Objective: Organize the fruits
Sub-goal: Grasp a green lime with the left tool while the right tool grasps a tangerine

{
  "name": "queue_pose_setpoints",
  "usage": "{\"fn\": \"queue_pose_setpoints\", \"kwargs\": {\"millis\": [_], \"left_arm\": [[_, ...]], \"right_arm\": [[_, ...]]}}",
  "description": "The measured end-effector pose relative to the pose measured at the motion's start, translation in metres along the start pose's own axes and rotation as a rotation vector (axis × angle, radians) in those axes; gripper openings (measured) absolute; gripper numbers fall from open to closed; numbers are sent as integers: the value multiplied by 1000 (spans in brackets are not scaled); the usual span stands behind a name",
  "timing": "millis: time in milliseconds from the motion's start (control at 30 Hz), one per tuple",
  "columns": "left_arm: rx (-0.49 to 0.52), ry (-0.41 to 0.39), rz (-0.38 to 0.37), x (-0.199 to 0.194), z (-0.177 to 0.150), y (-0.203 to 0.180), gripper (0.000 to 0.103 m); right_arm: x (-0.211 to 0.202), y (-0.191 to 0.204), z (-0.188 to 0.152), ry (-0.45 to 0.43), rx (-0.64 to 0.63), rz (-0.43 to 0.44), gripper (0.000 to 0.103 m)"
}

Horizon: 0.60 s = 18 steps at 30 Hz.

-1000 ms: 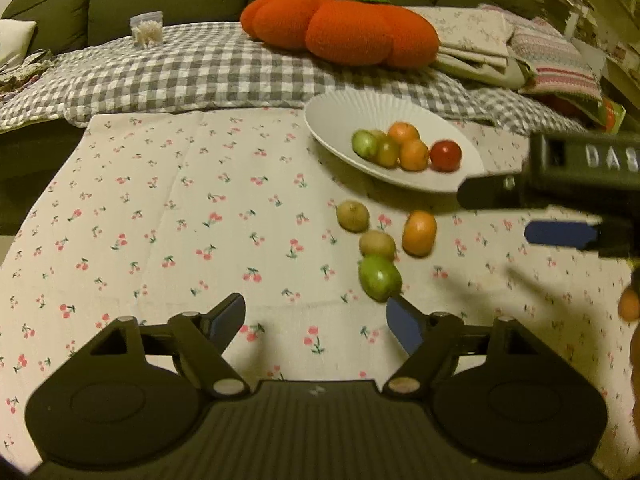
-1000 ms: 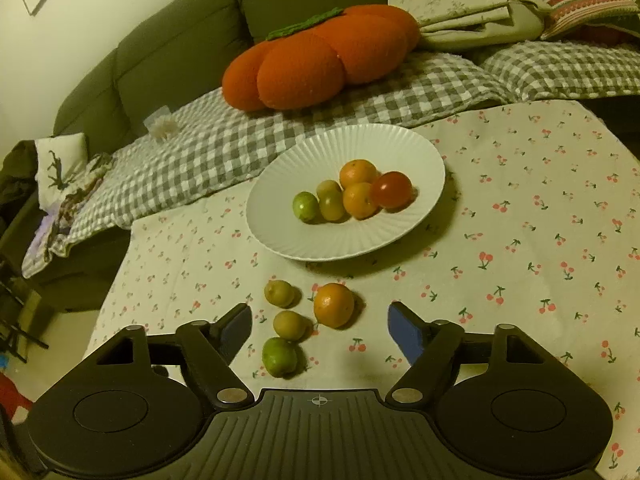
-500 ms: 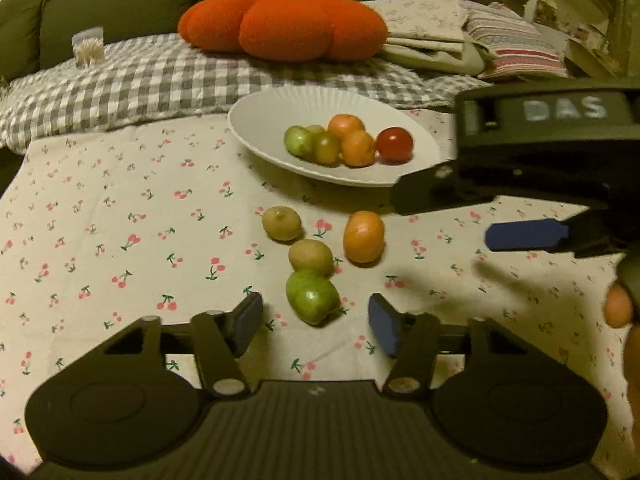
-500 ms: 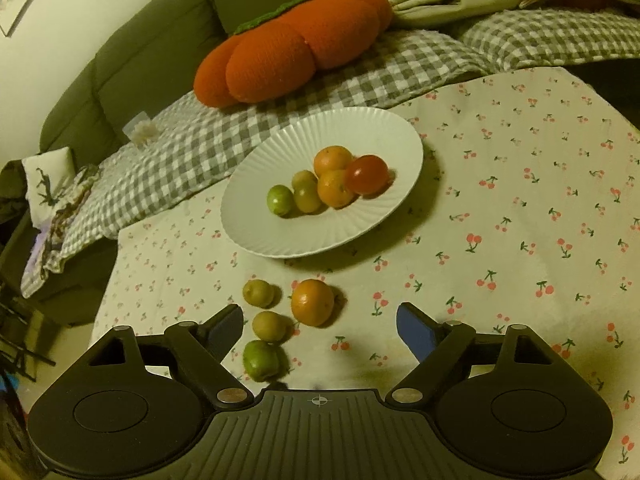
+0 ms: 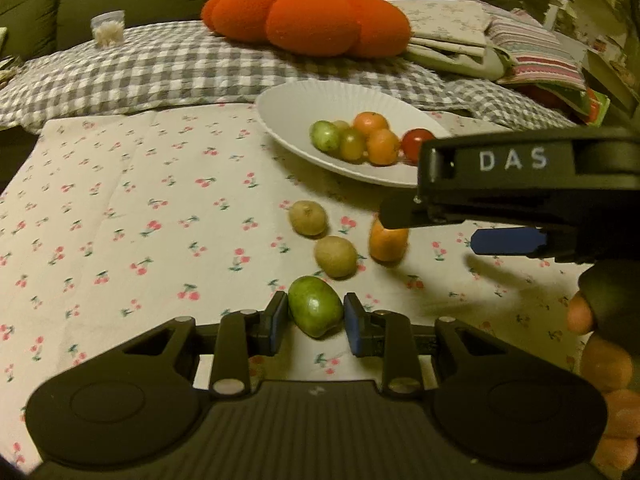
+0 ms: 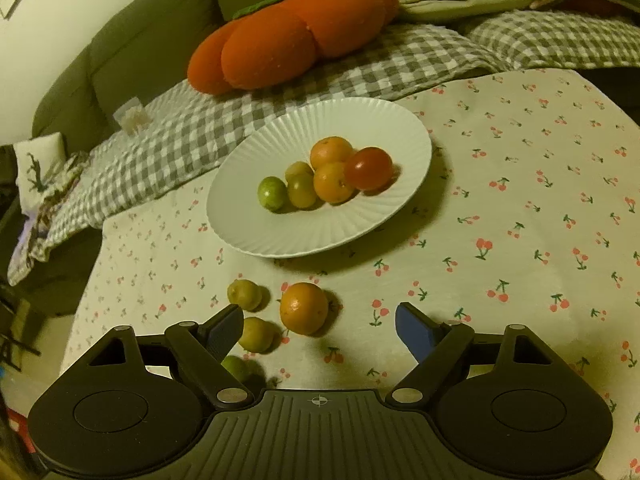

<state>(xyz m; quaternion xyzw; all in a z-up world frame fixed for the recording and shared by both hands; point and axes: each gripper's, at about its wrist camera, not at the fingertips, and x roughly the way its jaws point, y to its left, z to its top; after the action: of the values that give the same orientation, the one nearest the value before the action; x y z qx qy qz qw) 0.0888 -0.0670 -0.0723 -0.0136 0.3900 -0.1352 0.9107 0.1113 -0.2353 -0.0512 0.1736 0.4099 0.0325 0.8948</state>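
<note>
1. On the cherry-print surface (image 5: 120, 208), in front of the white plate (image 5: 288, 112): four loose fruits lie in a cluster, which I judge are waiting to join those already plated. They are the green fruit (image 5: 315, 311), two yellowish fruits (image 5: 335, 256) (image 5: 307, 218) and an orange fruit (image 5: 387, 243).
2. On the plate: six fruits are grouped near the middle, namely two orange ones (image 6: 331, 151), a red one (image 6: 368, 168) and three greenish ones (image 6: 272, 193). Grouped this way, the plate reads as the collection point.
3. My left fingers (image 5: 315, 322): narrowed round the green fruit, with one blue pad (image 5: 279, 320) at each flank. The pads stand at or just beside the skin; I cannot tell whether they press it yet. The fruit rests on the surface, not lifted. It is the nearest of the four, which is likely why I take it first.
4. My right fingers (image 6: 320, 332): spread wide and holding nothing. They hover above the surface with the orange fruit between and just ahead of them, lined up, I judge, for the next pick. In the left view this gripper crosses the frame and hides part of the plate's rim.
5. Behind the surface: a checked blanket (image 5: 160, 64) and an orange pumpkin cushion (image 5: 308, 20) on the sofa, neither part of the job.
6. Handling note: the green fruit is round and smooth, so an off-centre squeeze may roll it out.
</note>
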Motion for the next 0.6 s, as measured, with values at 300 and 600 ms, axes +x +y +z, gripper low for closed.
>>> {"fn": "queue_pose_setpoints", "kwargs": {"millis": [300, 600], "left_arm": [[-39, 15, 45, -6, 3, 14, 28], [-47, 30, 52, -5, 2, 16, 28]], "right_arm": [[19, 12, 2, -2, -28, -3, 69], [34, 16, 1, 8, -44, -11, 39]]}}
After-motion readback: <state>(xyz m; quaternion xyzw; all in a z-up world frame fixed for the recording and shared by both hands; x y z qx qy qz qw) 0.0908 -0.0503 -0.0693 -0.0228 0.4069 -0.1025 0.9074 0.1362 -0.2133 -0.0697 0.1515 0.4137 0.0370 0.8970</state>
